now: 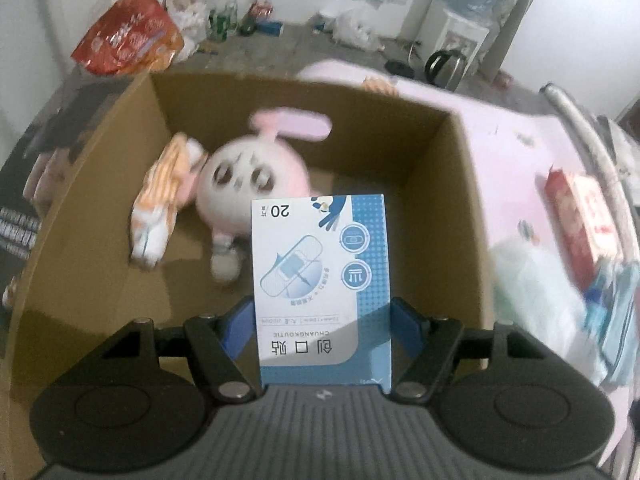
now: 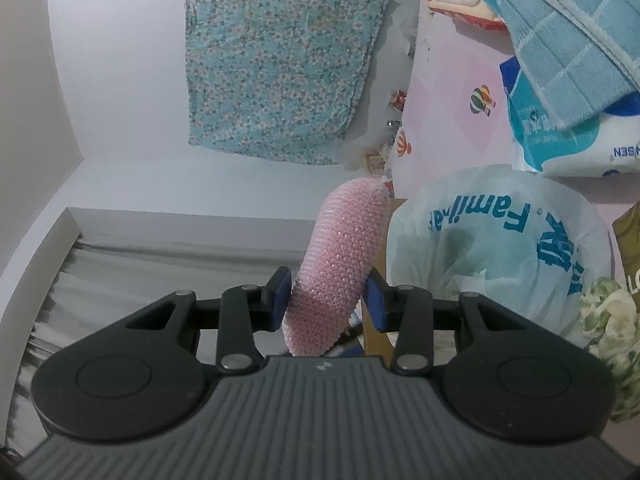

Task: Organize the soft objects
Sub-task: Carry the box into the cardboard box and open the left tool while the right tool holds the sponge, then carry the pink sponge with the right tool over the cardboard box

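Note:
My left gripper points down into an open cardboard box and is shut on a blue and white plaster box, with a blue pad against each side. Inside the cardboard box lie a pink and white plush toy and an orange striped cloth. In the right wrist view my right gripper is held level and shut on a pink knitted scrubber, which sticks out forward past the pads.
A red snack bag rests by the box's far left corner. A kettle stands on the floor behind. On the pink sheet lie a white plastic bag, a wipes pack and a blue checked towel.

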`<state>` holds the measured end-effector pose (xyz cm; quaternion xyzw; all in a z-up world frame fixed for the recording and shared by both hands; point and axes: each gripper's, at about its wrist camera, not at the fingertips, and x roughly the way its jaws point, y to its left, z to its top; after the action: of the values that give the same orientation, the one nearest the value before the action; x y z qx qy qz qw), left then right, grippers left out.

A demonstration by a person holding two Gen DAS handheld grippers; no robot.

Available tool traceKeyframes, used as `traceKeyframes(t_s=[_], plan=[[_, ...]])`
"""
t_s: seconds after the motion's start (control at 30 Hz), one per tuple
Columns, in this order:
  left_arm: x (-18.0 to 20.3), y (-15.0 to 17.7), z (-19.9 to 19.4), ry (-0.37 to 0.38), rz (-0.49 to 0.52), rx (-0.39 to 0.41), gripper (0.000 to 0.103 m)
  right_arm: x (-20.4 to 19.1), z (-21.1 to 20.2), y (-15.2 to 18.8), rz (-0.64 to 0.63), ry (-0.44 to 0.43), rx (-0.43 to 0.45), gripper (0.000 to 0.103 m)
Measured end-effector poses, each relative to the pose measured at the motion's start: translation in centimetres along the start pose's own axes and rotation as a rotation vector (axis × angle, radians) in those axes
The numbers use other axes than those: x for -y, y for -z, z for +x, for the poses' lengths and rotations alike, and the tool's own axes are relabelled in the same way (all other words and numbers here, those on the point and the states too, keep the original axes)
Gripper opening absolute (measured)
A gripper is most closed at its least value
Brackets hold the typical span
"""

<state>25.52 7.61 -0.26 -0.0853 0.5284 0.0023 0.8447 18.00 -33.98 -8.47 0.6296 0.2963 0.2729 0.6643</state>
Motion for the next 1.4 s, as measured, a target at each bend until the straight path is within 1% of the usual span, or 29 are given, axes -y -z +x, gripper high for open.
traceKeyframes(t_s=[0.07, 0.13, 0.17, 0.2, 0.23, 0.3, 0.43, 0.57, 0.77, 0.83, 0.93, 1.07, 1.1, 1.17, 1.23, 1.3, 1.4], plan=[[0.7, -1.2, 0.5, 0.025, 0.004, 0.005, 0.073, 0.1, -0.1, 0.0, 0.003, 0.003, 0.002, 0.039], [1.1, -2.6, 1.3, 0.072, -0.026, 0.019, 0.074, 0.2, -0.4, -0.1, 0.005, 0.006, 0.008, 0.039], [1.1, -3.1, 1.6, 0.093, -0.034, 0.024, 0.075, 0.2, -0.6, -0.2, 0.005, 0.008, 0.011, 0.039], [1.2, -3.4, 2.0, 0.105, -0.045, 0.036, 0.08, 0.3, -0.7, -0.2, 0.005, 0.01, 0.015, 0.039], [1.2, -3.6, 2.0, 0.108, -0.058, 0.051, 0.083, 0.3, -0.9, -0.3, 0.004, 0.011, 0.018, 0.039], [1.2, -3.8, 2.1, 0.112, -0.077, 0.086, 0.084, 0.4, -1.2, -0.4, 0.003, 0.016, 0.024, 0.039], [0.7, -3.8, 1.8, 0.124, -0.103, 0.103, 0.085, 0.3, -1.5, -0.3, -0.001, 0.024, 0.028, 0.039], [0.0, -3.4, 0.1, 0.134, -0.119, 0.127, 0.085, -0.1, -1.3, 0.0, -0.011, 0.022, 0.02, 0.039], [-1.0, -1.8, -5.2, 0.156, -0.102, 0.192, 0.085, -2.8, 0.0, 1.3, -0.085, 0.031, -0.032, 0.039], [-1.7, -0.6, -7.5, 0.151, -0.092, 0.223, 0.087, -4.5, 1.0, 1.9, -0.134, 0.032, -0.066, 0.039], [-3.1, 1.3, -10.6, 0.115, -0.079, 0.28, 0.088, -7.1, 3.5, 3.3, -0.209, 0.031, -0.145, 0.039], [-6.4, 3.9, -13.5, 0.086, -0.129, 0.347, 0.089, -9.4, 8.6, 5.5, -0.256, 0.038, -0.283, 0.037], [-7.4, 4.6, -14.0, 0.078, -0.153, 0.365, 0.089, -9.6, 10.1, 6.1, -0.259, 0.052, -0.314, 0.037], [-9.3, 5.8, -14.5, 0.056, -0.191, 0.389, 0.089, -9.6, 13.5, 7.4, -0.25, 0.085, -0.384, 0.03], [-11.0, 7.0, -14.5, 0.028, -0.22, 0.399, 0.089, -9.5, 16.3, 8.7, -0.245, 0.116, -0.437, 0.029], [-12.3, 7.9, -14.4, 0.009, -0.247, 0.398, 0.089, -9.7, 18.6, 9.9, -0.27, 0.162, -0.47, 0.029], [-14.0, 9.3, -14.1, 0.009, -0.281, 0.395, 0.089, -11.1, 19.5, 10.8, -0.323, 0.18, -0.505, 0.031]])
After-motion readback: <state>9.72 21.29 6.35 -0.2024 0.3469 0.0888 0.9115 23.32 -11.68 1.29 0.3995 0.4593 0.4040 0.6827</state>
